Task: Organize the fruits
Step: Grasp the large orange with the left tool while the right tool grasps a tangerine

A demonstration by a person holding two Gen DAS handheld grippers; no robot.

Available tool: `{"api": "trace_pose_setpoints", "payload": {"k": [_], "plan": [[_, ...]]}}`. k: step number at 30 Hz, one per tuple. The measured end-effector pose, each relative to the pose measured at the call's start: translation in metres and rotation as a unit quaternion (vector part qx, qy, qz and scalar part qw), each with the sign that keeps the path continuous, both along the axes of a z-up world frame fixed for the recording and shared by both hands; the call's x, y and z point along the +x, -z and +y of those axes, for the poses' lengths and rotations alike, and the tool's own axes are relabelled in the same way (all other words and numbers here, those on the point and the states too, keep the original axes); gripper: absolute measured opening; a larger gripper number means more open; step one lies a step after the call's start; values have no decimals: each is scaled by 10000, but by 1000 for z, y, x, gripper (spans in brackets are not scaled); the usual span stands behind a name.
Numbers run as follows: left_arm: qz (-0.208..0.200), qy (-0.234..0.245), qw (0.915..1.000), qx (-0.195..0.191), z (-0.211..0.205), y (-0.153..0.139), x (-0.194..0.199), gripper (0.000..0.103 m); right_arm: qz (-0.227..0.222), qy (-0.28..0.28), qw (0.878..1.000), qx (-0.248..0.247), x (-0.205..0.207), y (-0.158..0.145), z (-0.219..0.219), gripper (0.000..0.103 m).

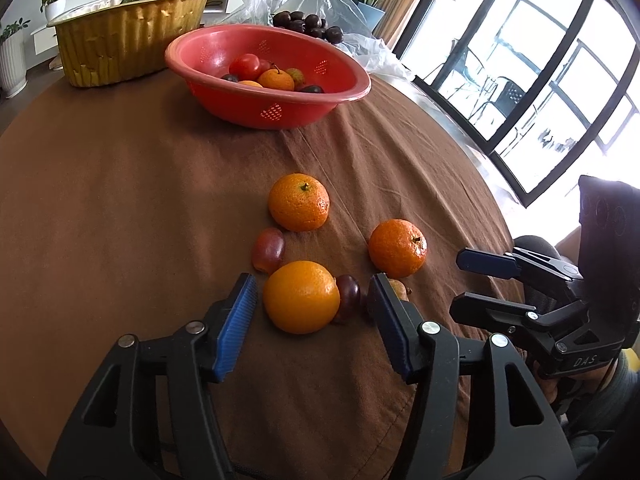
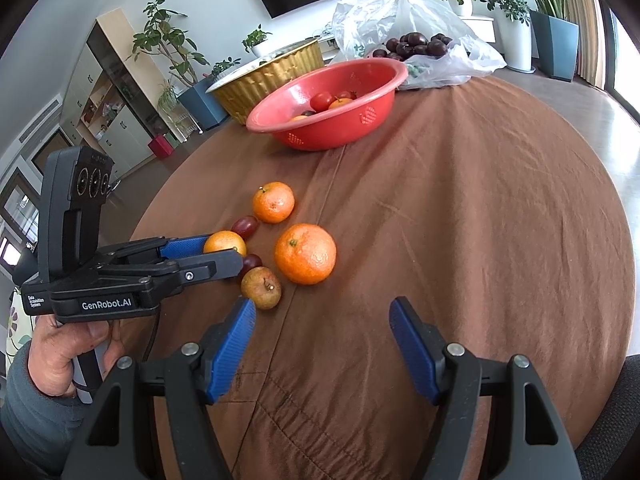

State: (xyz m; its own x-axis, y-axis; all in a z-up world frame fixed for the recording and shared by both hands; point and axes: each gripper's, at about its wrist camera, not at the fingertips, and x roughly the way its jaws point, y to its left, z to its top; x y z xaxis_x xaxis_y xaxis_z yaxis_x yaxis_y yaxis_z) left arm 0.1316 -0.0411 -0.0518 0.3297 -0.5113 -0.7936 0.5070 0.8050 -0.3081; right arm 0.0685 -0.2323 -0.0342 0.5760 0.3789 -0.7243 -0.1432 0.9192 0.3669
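My left gripper (image 1: 312, 296) is open with its jaws on either side of a smooth orange (image 1: 301, 297), which also shows in the right wrist view (image 2: 224, 242). A dark red grape (image 1: 347, 297) touches that orange. Two mandarins (image 1: 298, 201) (image 1: 397, 247), another reddish grape (image 1: 268, 249) and a brownish fruit (image 2: 261, 287) lie around it on the brown cloth. My right gripper (image 2: 322, 316) is open and empty, just short of the fruit. The red bowl (image 1: 256, 108) at the back holds several fruits.
A gold foil tray (image 1: 128, 40) stands behind the bowl on the left. A clear plastic bag (image 2: 432, 60) with dark plums (image 2: 416, 45) lies behind it on the right. The round table's edge (image 2: 600, 208) curves close on the right. Potted plants and windows are beyond.
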Motion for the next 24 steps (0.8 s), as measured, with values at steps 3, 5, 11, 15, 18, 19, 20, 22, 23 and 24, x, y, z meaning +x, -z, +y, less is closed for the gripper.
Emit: {"api": "trace_pose_setpoints", "payload": {"k": [3, 5, 11, 15, 18, 19, 20, 22, 23, 24], "plan": [[5, -26, 10000, -16, 1, 2, 0, 41, -14, 1, 10000, -3, 0, 0, 0, 73], [-11, -50, 10000, -42, 4, 2, -1, 39, -12, 18, 10000, 7, 0, 0, -1, 73], [23, -83, 9999, -96, 8, 3, -2, 36, 13, 15, 10000, 6, 1, 1, -1, 73], [21, -47, 9999, -100, 10, 4, -4, 36, -12, 15, 10000, -16, 1, 0, 0, 73], [-17, 0, 10000, -38, 9, 2, -6, 36, -11, 10, 10000, -43, 3, 0, 1, 73], [-19, 12, 10000, -38, 9, 2, -7, 36, -13, -4, 10000, -57, 3, -1, 2, 73], [-26, 13, 10000, -45, 10, 1, -8, 36, -25, -22, 10000, -72, 4, -2, 3, 73], [-52, -12, 10000, -63, 13, 0, -10, 36, -59, -61, 9999, -128, 7, -4, 5, 73], [-56, -34, 9999, -85, 15, -1, -11, 36, -81, -80, 9998, -147, 9, -5, 6, 73], [-68, -68, 9999, -103, 17, -2, -12, 36, -92, -94, 9998, -169, 11, -6, 7, 72]]}}
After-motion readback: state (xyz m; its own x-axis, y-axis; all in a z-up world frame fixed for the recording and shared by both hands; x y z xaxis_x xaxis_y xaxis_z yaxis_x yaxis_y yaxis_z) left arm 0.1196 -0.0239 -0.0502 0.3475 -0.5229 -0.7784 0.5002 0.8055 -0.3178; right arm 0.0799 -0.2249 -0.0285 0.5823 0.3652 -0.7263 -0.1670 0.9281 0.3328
